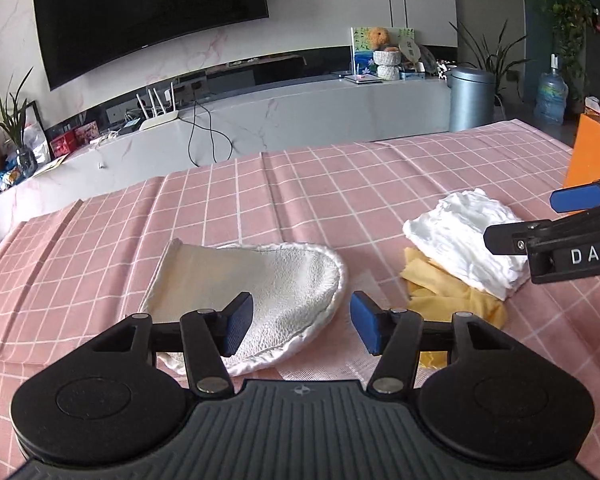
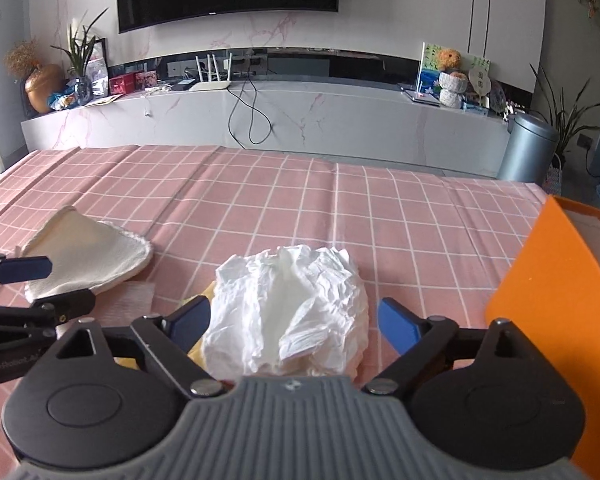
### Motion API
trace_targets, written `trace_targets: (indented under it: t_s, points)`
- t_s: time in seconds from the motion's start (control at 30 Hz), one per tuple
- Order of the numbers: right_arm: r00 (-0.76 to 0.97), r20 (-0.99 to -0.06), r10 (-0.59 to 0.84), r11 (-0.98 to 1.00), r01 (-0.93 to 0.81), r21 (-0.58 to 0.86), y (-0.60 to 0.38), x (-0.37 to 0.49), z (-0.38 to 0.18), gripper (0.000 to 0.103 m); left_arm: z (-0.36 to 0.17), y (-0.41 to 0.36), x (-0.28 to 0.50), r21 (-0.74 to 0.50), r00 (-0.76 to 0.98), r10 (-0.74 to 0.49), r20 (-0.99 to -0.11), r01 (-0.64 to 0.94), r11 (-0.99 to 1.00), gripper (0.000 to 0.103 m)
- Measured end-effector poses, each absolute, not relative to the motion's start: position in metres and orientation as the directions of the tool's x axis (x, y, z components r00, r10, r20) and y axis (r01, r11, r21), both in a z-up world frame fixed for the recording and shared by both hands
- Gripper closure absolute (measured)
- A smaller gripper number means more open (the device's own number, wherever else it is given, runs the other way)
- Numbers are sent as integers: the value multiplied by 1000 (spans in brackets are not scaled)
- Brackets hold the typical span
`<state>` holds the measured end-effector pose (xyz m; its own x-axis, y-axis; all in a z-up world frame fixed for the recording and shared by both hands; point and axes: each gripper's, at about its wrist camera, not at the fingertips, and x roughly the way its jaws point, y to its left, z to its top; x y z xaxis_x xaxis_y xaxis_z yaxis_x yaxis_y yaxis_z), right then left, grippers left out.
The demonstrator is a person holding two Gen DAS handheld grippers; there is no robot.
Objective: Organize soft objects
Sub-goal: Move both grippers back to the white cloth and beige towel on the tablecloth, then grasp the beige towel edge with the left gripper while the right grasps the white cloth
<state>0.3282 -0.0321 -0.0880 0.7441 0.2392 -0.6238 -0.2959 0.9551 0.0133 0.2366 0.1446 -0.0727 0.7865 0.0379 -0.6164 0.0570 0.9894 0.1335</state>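
- You have three soft things on the counter [image 2: 284, 184], which is covered by a pink checked cloth: one cream mitt [image 1: 260, 292], one crumpled white cloth [image 2: 296, 312], and one yellow cloth [image 1: 452, 292] lying partly under the white one.
- One orange box [image 2: 556, 280] stands at the right edge of the counter, near the white cloth.
- Your left gripper [image 1: 300, 324] has its fingers [image 1: 240, 328] spread fairly wide and holds nothing; no pad presses on anything.
- The mitt lies flat beneath and ahead of the left fingers, its rounded quilted end in the gap between them and its cuff off to the left. The left pad hangs over the quilted part; whether it touches the fabric you cannot tell.
- Your right gripper [image 2: 296, 324] has its fingers [image 2: 400, 328] opened very wide and grips nothing.
- The white cloth sits squarely between the right fingers, bunched up, with a clear gap to the right pad; the left pad is just beside its edge, over a sliver of yellow cloth.
- The mitt and the white cloth lie apart, side by side.
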Motion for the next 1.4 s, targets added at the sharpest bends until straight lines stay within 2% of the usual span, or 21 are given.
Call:
trace_targets:
  t_s: [0.27, 0.33, 0.37, 0.43, 0.57, 0.67, 0.8, 0.83, 0.87, 1.4]
  points:
    - [714, -645, 273, 952, -299, 72, -39, 351, -107, 15, -87, 149, 244, 120, 776, 52, -629, 31, 992, 40]
    - [704, -655, 275, 952, -295, 82, -39, 354, -113, 22, -88, 150, 245, 118, 773, 56, -632, 25, 993, 47]
    - [694, -665, 276, 952, -293, 89, -39, 356, -116, 29, -89, 150, 245, 118, 773, 56, -632, 24, 993, 50]
    - [690, -669, 277, 954, -281, 106, -41, 356, -120, 31, -89, 150, 244, 120, 775, 53, -630, 30, 992, 58]
    - [697, -664, 272, 956, -275, 103, -44, 355, -120, 50, -87, 152, 243, 96, 778, 40, -627, 26, 995, 70]
    - [693, -665, 278, 956, -267, 122, -48, 355, -120, 59, -83, 156, 241, 73, 787, 36, -616, 11, 997, 80]
    - [694, -666, 275, 958, -258, 126, -50, 354, -118, 75, -75, 164, 239, 26, 796, 37, -604, -27, 999, 84]
    - [697, -664, 271, 959, -255, 124, -49, 353, -117, 80, -73, 165, 239, 13, 800, 37, -599, -36, 999, 90]
    - [701, -661, 268, 959, -257, 116, -49, 352, -116, 82, -71, 166, 238, 6, 805, 40, -591, -45, 999, 91]
    - [781, -568, 259, 955, -294, 31, -52, 308, -70, 84, -36, 140, 216, 74, 881, 42, -471, -8, 997, 95]
